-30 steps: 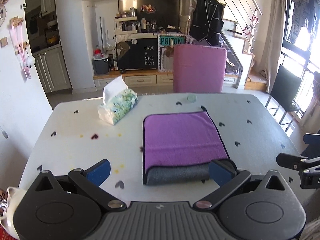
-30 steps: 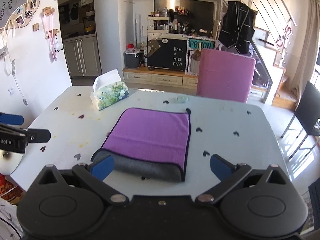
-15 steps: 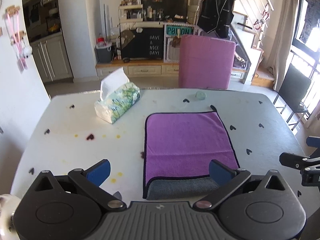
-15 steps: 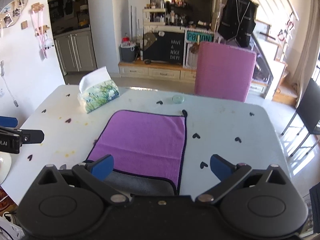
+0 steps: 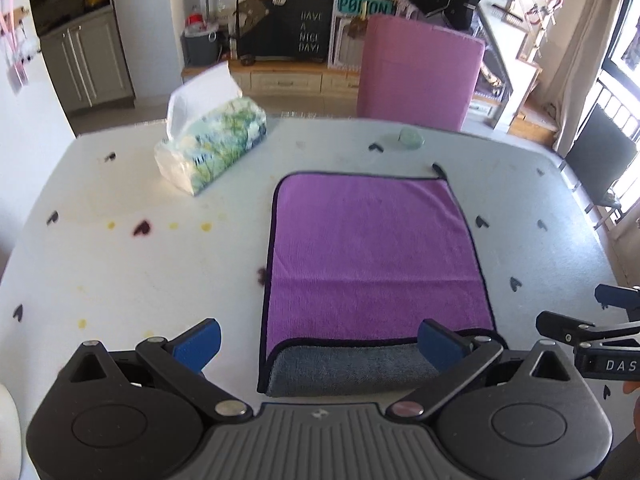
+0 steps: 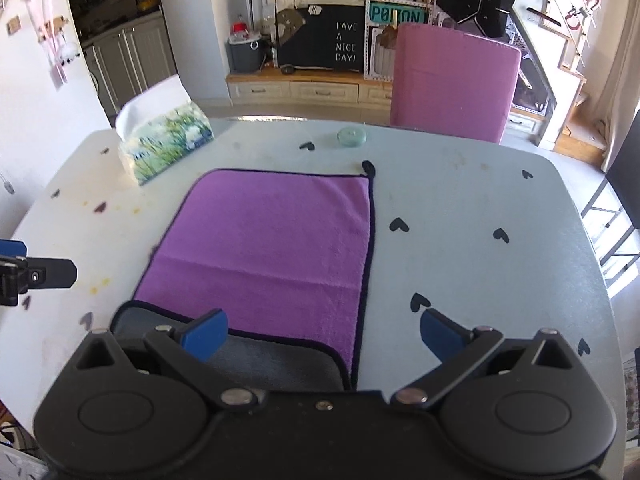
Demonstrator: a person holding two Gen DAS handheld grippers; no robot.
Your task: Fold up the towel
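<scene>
A purple towel [image 5: 372, 252] with a dark hem lies folded on the white table [image 5: 120, 272], its grey underside [image 5: 344, 368] showing along the near edge. It also shows in the right wrist view [image 6: 276, 240]. My left gripper [image 5: 318, 342] is open and empty, raised above the towel's near left corner. My right gripper [image 6: 322, 334] is open and empty, raised above the towel's near right corner. Each gripper shows at the edge of the other's view.
A tissue pack [image 5: 212, 144] lies at the table's far left. A small round green lid [image 5: 410, 138] sits near the far edge. A pink chair [image 5: 420, 74] stands behind the table, a dark chair [image 5: 600, 168] to the right.
Both grippers have risen and tilted down over the towel, so I see it from higher up. The towel has not moved. Both stay open.
</scene>
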